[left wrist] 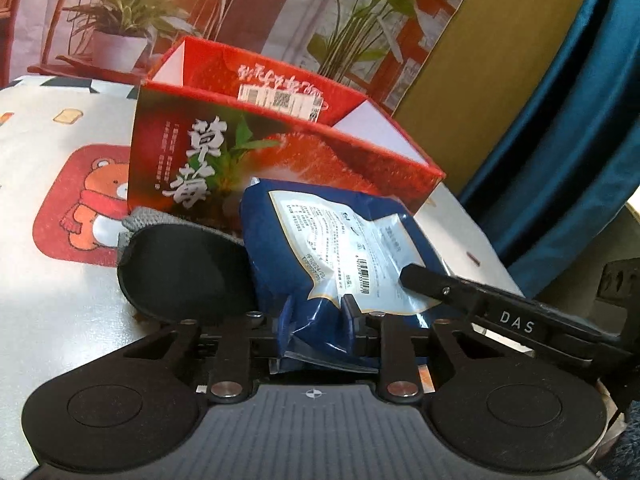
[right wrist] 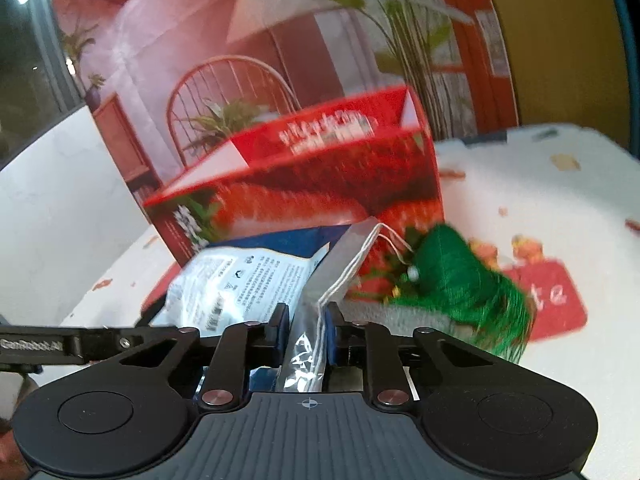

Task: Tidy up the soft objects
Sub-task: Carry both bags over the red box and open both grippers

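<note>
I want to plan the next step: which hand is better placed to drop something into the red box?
Probably left. The left gripper is shut on the blue bag, just before the open red box. The right gripper pinches only a clear packet.

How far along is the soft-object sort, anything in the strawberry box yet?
Done: nothing visibly; the red strawberry box interior is hidden from both views. In hand: left gripper is clamped on the blue pouch; right gripper grips a clear bag with white string. Left: both of those, plus the dark pad and green tasselled item on the table.
</note>
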Demonstrator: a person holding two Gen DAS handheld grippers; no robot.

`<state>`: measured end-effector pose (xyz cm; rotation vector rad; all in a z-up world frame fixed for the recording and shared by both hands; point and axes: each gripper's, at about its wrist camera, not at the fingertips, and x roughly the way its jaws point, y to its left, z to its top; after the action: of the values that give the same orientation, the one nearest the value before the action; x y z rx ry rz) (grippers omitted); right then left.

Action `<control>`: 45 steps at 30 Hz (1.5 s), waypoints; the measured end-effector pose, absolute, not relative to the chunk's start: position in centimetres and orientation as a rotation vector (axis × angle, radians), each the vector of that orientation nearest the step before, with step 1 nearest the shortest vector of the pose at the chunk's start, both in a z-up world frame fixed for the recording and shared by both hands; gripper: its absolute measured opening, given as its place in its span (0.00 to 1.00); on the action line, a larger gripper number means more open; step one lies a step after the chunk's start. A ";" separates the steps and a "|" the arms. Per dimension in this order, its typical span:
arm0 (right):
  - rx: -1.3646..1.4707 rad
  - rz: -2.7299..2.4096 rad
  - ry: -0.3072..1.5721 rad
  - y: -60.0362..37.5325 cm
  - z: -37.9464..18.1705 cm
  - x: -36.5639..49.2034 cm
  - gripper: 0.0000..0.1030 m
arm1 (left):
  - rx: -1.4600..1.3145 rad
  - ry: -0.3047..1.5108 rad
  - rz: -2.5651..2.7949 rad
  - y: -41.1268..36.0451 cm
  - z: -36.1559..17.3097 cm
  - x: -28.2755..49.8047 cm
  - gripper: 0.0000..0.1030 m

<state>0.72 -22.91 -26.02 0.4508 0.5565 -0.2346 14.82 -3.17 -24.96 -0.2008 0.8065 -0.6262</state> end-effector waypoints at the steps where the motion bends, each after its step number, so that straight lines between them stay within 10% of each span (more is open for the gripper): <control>1: 0.429 -0.230 0.549 -22.7 -25.5 0.7 0.14 | -0.203 0.790 -0.629 -3.0 -24.6 14.6 0.26; 21: 0.264 -0.114 0.460 -25.9 -15.1 11.7 0.13 | -0.147 0.572 -0.560 -4.8 -14.7 21.4 0.26; 45: 0.317 -0.234 0.682 -32.3 -22.2 21.4 0.16 | -0.007 0.744 -0.459 -10.0 -19.2 32.1 0.31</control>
<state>21.45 -32.34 -22.23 0.3175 0.6821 -0.2344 32.11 -10.04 -19.21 -0.0065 0.7436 -0.4586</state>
